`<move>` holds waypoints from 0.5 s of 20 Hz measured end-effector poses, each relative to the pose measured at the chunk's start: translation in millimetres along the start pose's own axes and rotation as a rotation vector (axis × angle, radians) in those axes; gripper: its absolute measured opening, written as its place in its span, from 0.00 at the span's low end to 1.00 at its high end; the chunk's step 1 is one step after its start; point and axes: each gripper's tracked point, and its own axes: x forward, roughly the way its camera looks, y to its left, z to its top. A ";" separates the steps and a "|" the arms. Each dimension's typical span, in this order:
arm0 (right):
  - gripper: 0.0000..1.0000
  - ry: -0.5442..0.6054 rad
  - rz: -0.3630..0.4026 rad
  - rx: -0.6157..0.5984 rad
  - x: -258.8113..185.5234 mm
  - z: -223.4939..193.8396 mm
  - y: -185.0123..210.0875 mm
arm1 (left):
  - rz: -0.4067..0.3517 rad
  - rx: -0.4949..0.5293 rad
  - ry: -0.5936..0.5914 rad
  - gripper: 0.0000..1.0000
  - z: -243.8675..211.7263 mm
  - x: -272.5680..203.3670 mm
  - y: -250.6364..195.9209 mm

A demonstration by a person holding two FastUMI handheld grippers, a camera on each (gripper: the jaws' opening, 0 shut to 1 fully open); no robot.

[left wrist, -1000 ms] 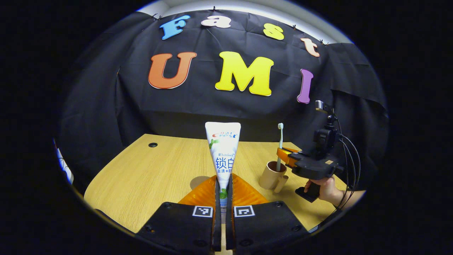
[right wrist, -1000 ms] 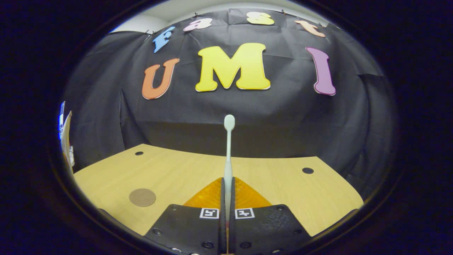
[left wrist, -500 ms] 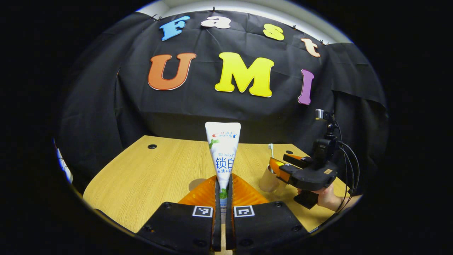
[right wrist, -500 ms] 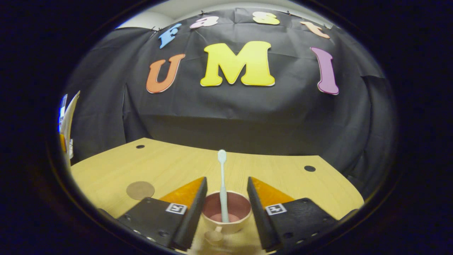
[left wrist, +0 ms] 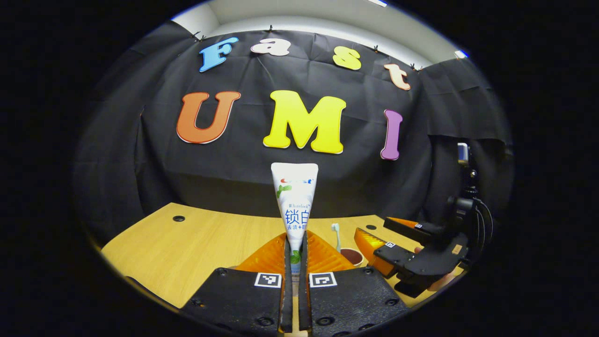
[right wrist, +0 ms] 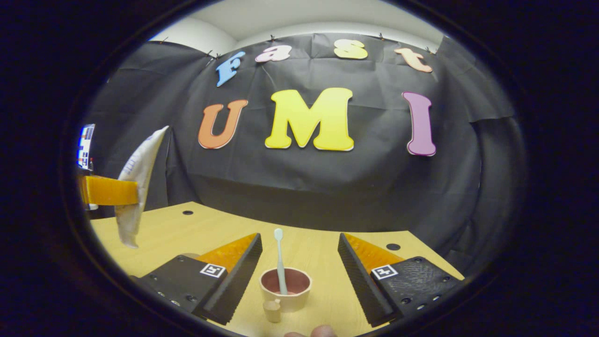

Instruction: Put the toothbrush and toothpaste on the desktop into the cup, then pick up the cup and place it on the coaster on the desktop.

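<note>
The cup (right wrist: pixel 285 290) stands on the wooden surface (right wrist: pixel 323 255) with the toothbrush (right wrist: pixel 279 260) upright inside it, head up. The right gripper (right wrist: pixel 299 274) has its fingers released, spread wide on either side of the cup. The left gripper (left wrist: pixel 295 285) grasps the toothpaste (left wrist: pixel 295 206) upright, above the surface to the cup's left.

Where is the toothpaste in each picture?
Left gripper view: the toothpaste stands upright in the middle, pinched between the left gripper.
Right gripper view: the toothpaste hangs at the far left, above the table.
Shared landmark: the cup with the toothbrush standing in it.
</note>
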 end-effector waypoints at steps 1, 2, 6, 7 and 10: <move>0.96 -0.005 -0.019 0.001 -6.2 0.6 -9.3 | -0.026 -0.012 -0.018 0.07 1.0 10.3 -11.0; 0.96 -0.011 -0.046 -0.005 -11.0 2.7 -21.7 | -0.049 -0.019 -0.032 0.08 3.0 18.8 -22.4; 0.96 -0.028 -0.095 -0.032 -37.6 -3.6 -62.0 | -0.118 -0.024 -0.056 0.08 -6.3 47.3 -56.3; 0.96 -0.025 -0.102 -0.022 -42.1 -6.6 -71.8 | -0.134 -0.023 -0.061 0.08 -9.2 54.9 -64.8; 0.96 -0.019 -0.140 -0.010 -51.6 -16.5 -103.0 | -0.165 0.022 -0.083 0.07 -21.5 76.9 -84.3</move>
